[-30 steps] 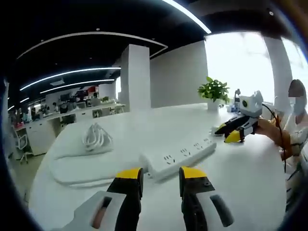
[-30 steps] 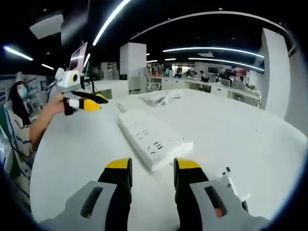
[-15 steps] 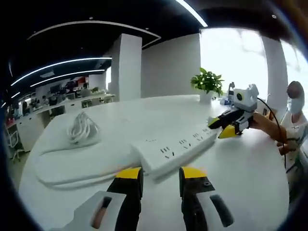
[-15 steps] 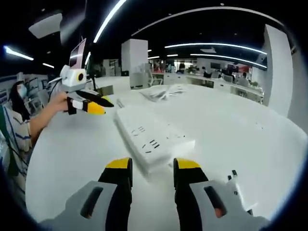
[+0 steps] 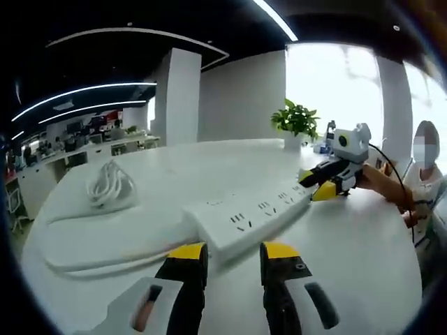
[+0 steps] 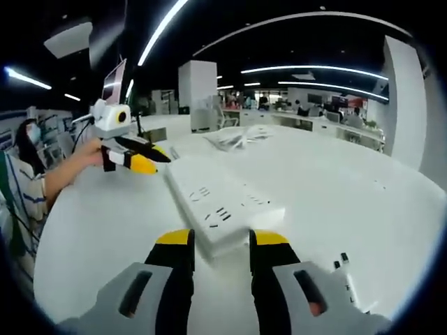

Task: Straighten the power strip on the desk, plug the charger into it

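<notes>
A long white power strip (image 5: 244, 218) lies on the white desk (image 5: 349, 265), with a thick white cable running off to the left. My left gripper (image 5: 234, 252) is open, and the strip's near end sits just ahead of its yellow tips. At the strip's far end a hand holds my right gripper (image 5: 323, 185). In the right gripper view the power strip (image 6: 222, 206) runs away from my open right gripper (image 6: 222, 241), its near end reaching between the tips. The left gripper (image 6: 140, 159) hovers at the other end. A small white charger with dark pins (image 6: 346, 271) lies to the right.
A coiled white cable (image 5: 106, 188) rests on the desk to the left; it shows as a coiled cable (image 6: 236, 139) beyond the strip. A potted plant (image 5: 295, 120) stands at the desk's far edge. The person (image 5: 422, 174) sits at the right. Office desks fill the background.
Both grippers have closed in on the two ends of the power strip, which now looms larger in both views. The strip's near end now reaches the right gripper's tips.
</notes>
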`<move>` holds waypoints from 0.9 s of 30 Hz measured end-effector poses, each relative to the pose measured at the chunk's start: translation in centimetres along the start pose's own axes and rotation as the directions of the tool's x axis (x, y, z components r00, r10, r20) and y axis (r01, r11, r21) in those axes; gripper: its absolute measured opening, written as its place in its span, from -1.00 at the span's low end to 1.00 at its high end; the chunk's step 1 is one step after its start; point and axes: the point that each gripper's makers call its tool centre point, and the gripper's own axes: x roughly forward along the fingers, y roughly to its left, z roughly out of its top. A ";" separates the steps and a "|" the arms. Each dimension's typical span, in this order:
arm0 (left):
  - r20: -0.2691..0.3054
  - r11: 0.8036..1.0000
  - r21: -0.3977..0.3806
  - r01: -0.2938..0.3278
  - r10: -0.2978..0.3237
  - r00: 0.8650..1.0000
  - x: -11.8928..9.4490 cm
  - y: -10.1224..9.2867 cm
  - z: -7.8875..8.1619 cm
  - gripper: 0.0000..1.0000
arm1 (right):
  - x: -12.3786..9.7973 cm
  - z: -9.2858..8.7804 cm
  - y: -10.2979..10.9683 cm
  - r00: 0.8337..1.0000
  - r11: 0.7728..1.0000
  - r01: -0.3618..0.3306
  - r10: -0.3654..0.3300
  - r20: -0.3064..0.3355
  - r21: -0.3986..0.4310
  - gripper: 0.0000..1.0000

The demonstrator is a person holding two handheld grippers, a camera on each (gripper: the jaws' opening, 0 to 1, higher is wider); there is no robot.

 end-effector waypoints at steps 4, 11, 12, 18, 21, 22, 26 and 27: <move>-0.014 1.000 0.010 0.004 -0.004 1.000 0.4 -0.1 -0.3 -0.40 | 0.0 0.0 -0.1 1.000 1.000 -0.001 0.001 0.001 0.008 -0.39; -0.021 1.000 0.029 0.003 -0.002 1.000 0.8 0.0 -0.6 -0.38 | 0.1 0.0 -0.1 1.000 1.000 0.000 0.000 -0.002 0.008 -0.39; -0.019 1.000 0.023 0.005 -0.004 1.000 0.8 0.0 -0.6 -0.38 | 0.1 0.0 -0.2 1.000 1.000 0.001 -0.001 -0.003 0.009 -0.40; -0.015 1.000 0.010 0.006 -0.006 1.000 0.9 0.2 -0.6 -0.40 | 0.1 0.0 -0.2 1.000 1.000 0.001 -0.001 -0.002 0.019 -0.40; -0.015 1.000 0.011 0.004 -0.004 1.000 1.0 0.2 -0.6 -0.40 | 0.2 0.0 -0.1 1.000 1.000 0.000 0.000 -0.005 0.017 -0.40; -0.016 1.000 0.011 0.003 -0.003 1.000 1.0 0.2 -0.5 -0.39 | 0.2 0.0 -0.1 1.000 1.000 0.001 -0.001 -0.005 0.018 -0.40; -0.023 1.000 0.018 0.001 -0.001 1.000 1.1 0.2 -0.5 -0.40 | 0.2 0.0 -0.2 1.000 1.000 0.002 -0.002 -0.006 0.018 -0.40; -0.024 1.000 0.018 0.001 -0.001 1.000 1.1 0.2 -0.5 -0.40 | 0.2 0.0 -0.2 1.000 1.000 0.002 -0.002 -0.007 0.018 -0.39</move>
